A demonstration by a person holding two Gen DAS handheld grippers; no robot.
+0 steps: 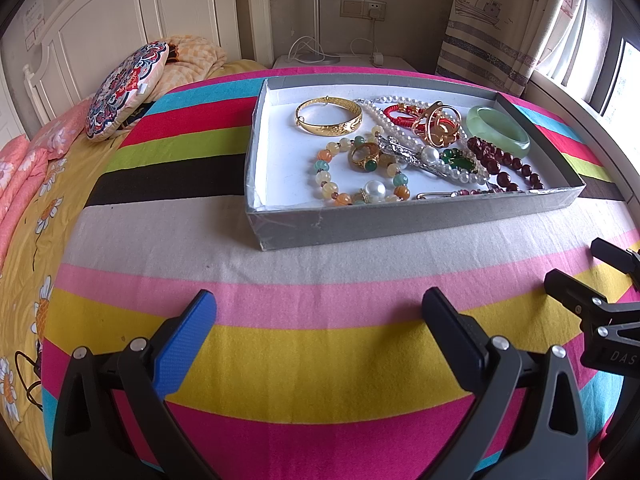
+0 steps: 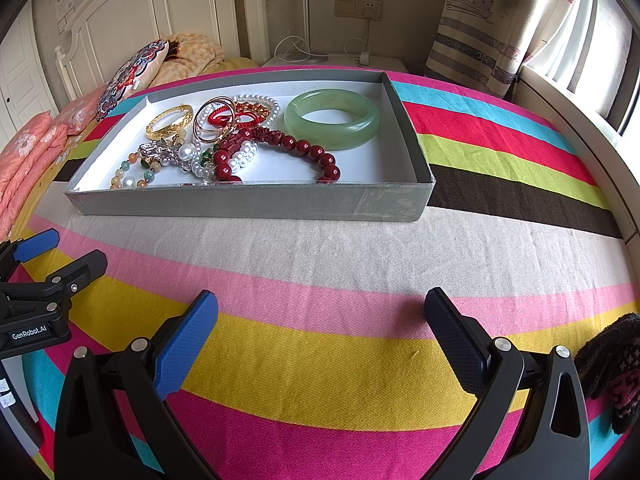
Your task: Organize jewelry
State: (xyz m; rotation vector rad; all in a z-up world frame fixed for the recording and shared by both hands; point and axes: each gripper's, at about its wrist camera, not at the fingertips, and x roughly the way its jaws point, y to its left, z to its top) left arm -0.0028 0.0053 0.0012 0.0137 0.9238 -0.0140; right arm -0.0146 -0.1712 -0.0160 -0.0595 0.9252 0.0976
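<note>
Both grippers, left [image 1: 320, 336] and right [image 2: 322, 336], hang wide apart and empty at the frame bottoms, over the striped cloth [image 2: 320, 360]. Jewelry's heaped in the tray [image 2: 248, 200], upper middle, jade bangle [image 2: 332, 118] rightmost.

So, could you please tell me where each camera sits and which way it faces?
Left wrist: on the left gripper, low over the striped cloth, facing the shallow grey cardboard tray; the right gripper shows at right.
Right wrist: on the right gripper, facing the tray; the left gripper shows at left.
Shared: tray, pale green jade bangle.
</note>
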